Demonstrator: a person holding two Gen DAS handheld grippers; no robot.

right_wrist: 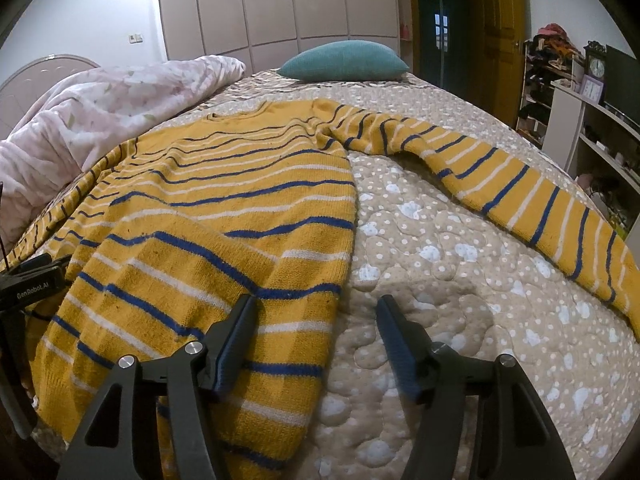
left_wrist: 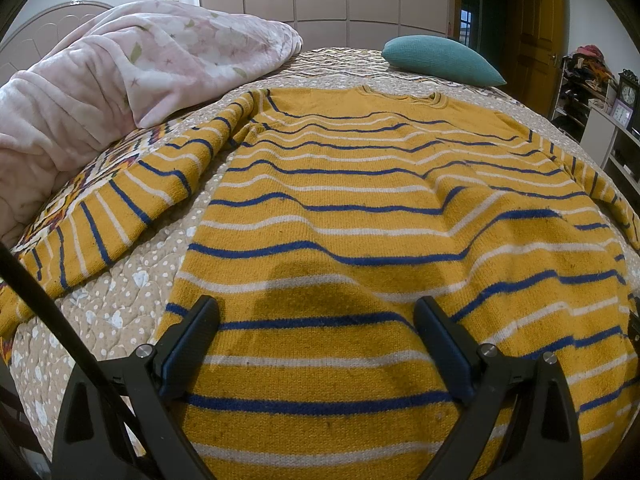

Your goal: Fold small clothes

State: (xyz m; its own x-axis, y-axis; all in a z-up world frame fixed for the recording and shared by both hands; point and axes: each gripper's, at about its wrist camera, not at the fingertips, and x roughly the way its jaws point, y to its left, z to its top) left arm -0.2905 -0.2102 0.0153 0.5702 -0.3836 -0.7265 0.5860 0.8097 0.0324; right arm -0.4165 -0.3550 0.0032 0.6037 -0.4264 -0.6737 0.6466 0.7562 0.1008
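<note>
sweater flat on bed, sleeves spread | left gripper spread wide over hem, empty | right gripper spread over side edge, seemingly not touching | pillow beyond collar

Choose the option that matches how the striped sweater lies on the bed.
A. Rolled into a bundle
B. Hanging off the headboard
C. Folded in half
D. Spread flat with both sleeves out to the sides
D: the yellow striped sweater lies flat on the dotted quilt, one sleeve out to one side, the other sleeve opposite.
</note>
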